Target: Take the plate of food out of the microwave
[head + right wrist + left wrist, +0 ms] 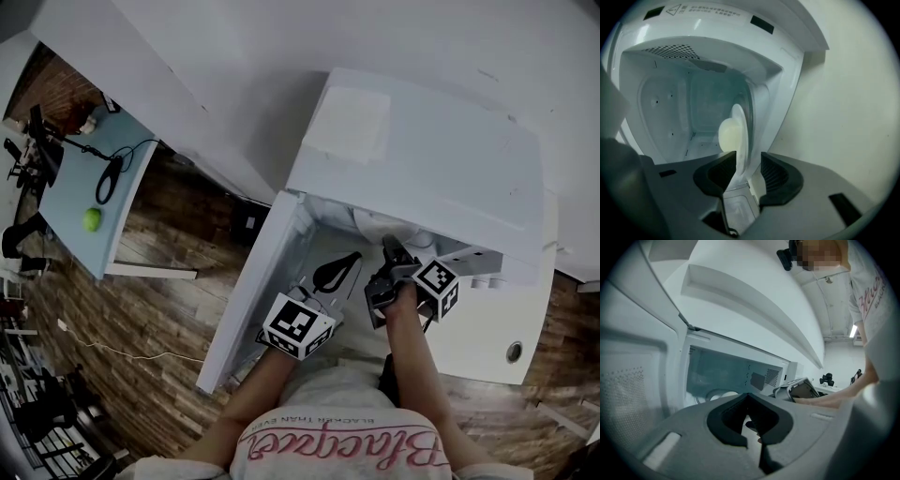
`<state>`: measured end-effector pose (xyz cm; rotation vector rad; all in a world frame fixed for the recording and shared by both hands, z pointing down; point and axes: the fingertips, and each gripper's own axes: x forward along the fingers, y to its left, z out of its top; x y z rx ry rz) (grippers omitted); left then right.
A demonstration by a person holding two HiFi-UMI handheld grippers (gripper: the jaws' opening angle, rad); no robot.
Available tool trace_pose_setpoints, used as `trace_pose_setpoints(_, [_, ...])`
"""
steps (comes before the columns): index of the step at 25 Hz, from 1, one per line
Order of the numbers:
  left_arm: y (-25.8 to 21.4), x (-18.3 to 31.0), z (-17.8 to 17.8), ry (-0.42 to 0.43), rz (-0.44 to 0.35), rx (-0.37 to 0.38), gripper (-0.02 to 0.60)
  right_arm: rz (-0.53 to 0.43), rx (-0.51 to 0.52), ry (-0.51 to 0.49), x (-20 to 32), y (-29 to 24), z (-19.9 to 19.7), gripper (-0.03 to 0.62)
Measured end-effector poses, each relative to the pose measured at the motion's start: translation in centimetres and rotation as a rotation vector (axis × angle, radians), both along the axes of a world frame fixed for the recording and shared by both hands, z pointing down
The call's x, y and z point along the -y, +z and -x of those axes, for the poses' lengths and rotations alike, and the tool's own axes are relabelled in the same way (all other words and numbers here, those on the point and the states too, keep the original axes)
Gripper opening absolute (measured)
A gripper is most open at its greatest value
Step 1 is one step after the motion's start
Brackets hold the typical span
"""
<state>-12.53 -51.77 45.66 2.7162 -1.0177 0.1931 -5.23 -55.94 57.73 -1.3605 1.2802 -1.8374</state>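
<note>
The white microwave (422, 150) stands with its door (248, 300) swung out to the left. In the right gripper view a white plate (741, 126) appears edge-on at the cavity mouth, with a pale lump of food (725, 135) on it. My right gripper (744, 161) is open; the plate's rim lies between its jaws, against one pad, with a gap to the other. In the head view that right gripper (389, 248) reaches into the cavity. My left gripper (749, 397) is shut on nothing and held level before the opening, left of the right one. The left gripper (347, 261) hovers over the open door.
A light blue table (112, 216) stands at the left with a green ball (91, 218) and a black cable (110, 178). The floor is wood planks (169, 319). The microwave sits on a white counter against a white wall (216, 66).
</note>
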Motion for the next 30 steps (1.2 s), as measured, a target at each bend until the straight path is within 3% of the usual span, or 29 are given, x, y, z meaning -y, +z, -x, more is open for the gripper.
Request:
trace_pose_setpoints(3, [0.0,0.2,0.6,-0.01,-0.001,-0.001,0.005,0.017,-0.015,-0.013,0.8,-0.1,0.5,0.184])
trace_pose_setpoints(9, [-0.1,0.5,0.9,-0.01,0.0,-0.008,0.005,0.153,-0.076,0.023,0.9,1.2,0.3,0.16])
trace_pose_setpoints(20, [0.5,0.2,0.9,-0.023,0.016,-0.007,0.005,0.126,-0.042,0.035,0.2,0.4,-0.3,0.108])
trace_pose_setpoints(22, [0.5,0.2,1.0,-0.028,0.018,-0.009,0.005,0.103,-0.061,0.031,0.1,-0.4,-0.5,0.044])
trace_pose_setpoints(25, [0.5,0.2,1.0,-0.033,0.019,-0.012,0.005,0.051,-0.086,0.009,-0.1,-1.2,-0.5,0.029])
trace_pose_setpoints(30, [0.7,-0.3,0.5,-0.029,0.026,-0.02,0.005,-0.019,-0.036,-0.001,-0.8,-1.3,-0.5,0.023])
